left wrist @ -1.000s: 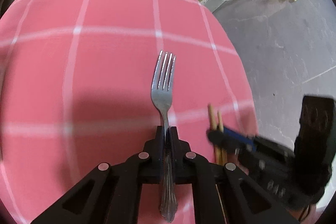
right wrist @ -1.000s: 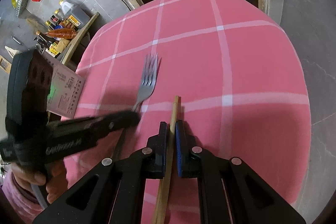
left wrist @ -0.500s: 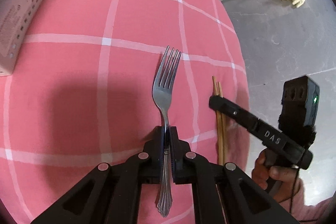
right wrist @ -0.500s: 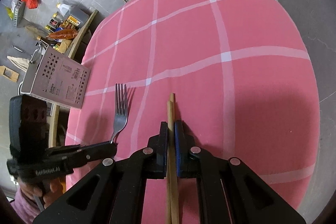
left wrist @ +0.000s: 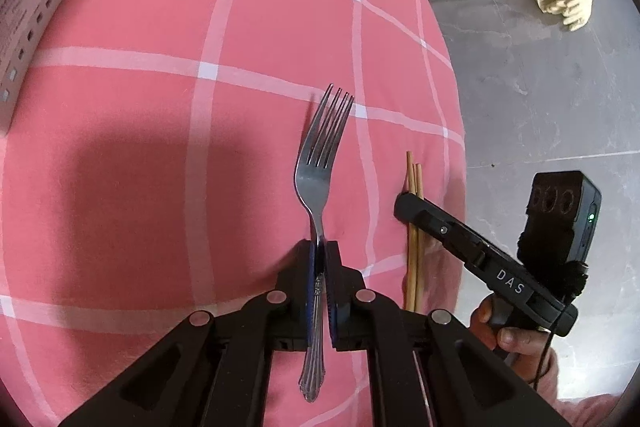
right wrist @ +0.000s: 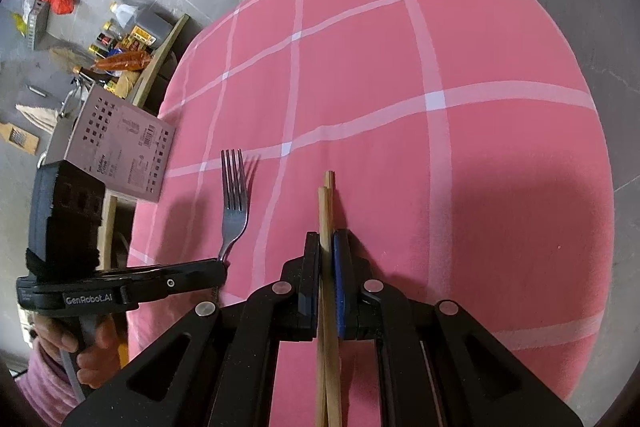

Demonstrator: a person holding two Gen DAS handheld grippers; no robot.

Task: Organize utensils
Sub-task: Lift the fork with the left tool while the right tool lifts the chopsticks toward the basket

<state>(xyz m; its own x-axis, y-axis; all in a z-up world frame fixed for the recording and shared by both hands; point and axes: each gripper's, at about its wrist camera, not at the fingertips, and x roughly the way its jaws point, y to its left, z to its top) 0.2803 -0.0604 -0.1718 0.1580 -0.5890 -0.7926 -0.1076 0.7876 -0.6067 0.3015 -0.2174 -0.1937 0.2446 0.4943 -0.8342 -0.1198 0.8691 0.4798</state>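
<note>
Left gripper (left wrist: 319, 259) pinches fork (left wrist: 320, 155) at the neck, above the bench (left wrist: 140, 27). Right gripper (right wrist: 328, 255) clamps chopsticks (right wrist: 327, 211), unevenly stacked. Risk: one stick may slip out when lifted; fork may pivot in that narrow grip.

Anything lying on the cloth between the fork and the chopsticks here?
Nothing: in both wrist views only bare pink checked tablecloth separates the fork from the chopsticks.
</note>
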